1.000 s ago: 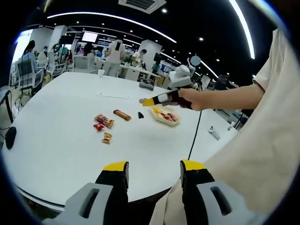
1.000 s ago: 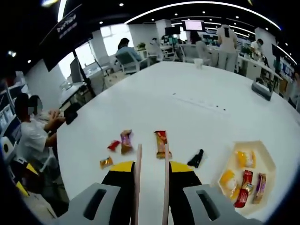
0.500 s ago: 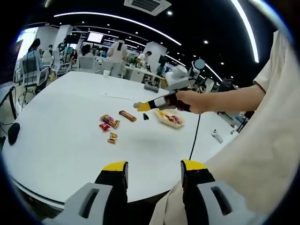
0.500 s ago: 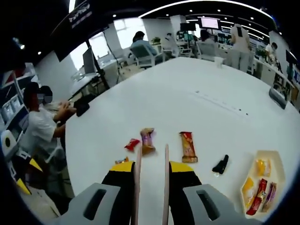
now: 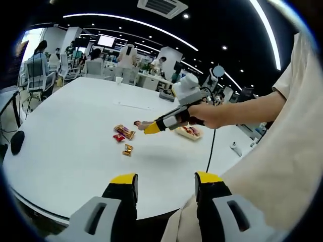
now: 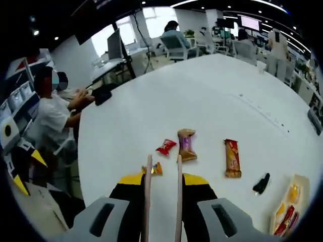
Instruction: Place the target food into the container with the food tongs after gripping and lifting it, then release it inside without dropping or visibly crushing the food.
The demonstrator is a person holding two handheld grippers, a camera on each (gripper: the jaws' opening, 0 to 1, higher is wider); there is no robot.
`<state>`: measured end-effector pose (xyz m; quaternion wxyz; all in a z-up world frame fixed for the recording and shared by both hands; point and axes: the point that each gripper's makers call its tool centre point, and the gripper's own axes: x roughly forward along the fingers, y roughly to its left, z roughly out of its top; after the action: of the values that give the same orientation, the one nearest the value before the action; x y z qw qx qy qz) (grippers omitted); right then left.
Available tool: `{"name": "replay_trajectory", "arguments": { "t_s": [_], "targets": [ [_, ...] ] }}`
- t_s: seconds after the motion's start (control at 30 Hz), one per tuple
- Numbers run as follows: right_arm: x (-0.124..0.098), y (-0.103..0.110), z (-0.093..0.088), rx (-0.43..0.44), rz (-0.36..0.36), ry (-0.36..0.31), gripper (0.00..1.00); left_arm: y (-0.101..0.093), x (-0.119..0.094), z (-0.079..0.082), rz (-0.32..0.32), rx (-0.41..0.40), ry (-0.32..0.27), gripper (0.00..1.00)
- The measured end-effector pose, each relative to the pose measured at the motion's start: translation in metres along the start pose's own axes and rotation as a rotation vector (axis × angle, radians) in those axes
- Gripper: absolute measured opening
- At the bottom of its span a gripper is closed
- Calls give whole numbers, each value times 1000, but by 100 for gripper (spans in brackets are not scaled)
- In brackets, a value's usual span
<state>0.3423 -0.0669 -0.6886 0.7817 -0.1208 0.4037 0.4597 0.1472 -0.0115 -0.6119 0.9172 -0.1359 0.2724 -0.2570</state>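
The right gripper (image 5: 151, 128) has been swinging left from the container (image 5: 189, 132) toward the loose snack packets, its jaws pinching the food tongs (image 6: 162, 194). The tongs' tips are hanging over the small orange candy (image 6: 156, 169), with bare table (image 6: 151, 116) stretching beyond. The left gripper (image 5: 165, 184) is idling with jaws spread at the table's near edge.

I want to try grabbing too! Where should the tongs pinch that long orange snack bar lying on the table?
Probably across its middle, one tong tip on each long edge. The bar lies flat on the table, long and narrow, with free space beside it, so its short width should fit between the tongs. Come from above and squeeze softly so it isn't crushed.
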Motion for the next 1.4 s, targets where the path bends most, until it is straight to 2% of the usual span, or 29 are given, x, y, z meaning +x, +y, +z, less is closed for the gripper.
{"name": "replay_trajectory", "arguments": {
  "t_s": [0.3,0.73,1.03,1.4],
  "targets": [
    [15,4,-7,-14,18,42,27,6,-2,1,2,-11,-5,45],
    [23,11,-17,-26,36,81,27,13,-2,2,1,-12,0,45],
    [33,21,-21,-86,74,130,27,15,-1,0,6,-22,-2,45],
    [42,24,-21,-77,104,134,26,21,-2,0,20,-40,-3,45]
  ]
}}
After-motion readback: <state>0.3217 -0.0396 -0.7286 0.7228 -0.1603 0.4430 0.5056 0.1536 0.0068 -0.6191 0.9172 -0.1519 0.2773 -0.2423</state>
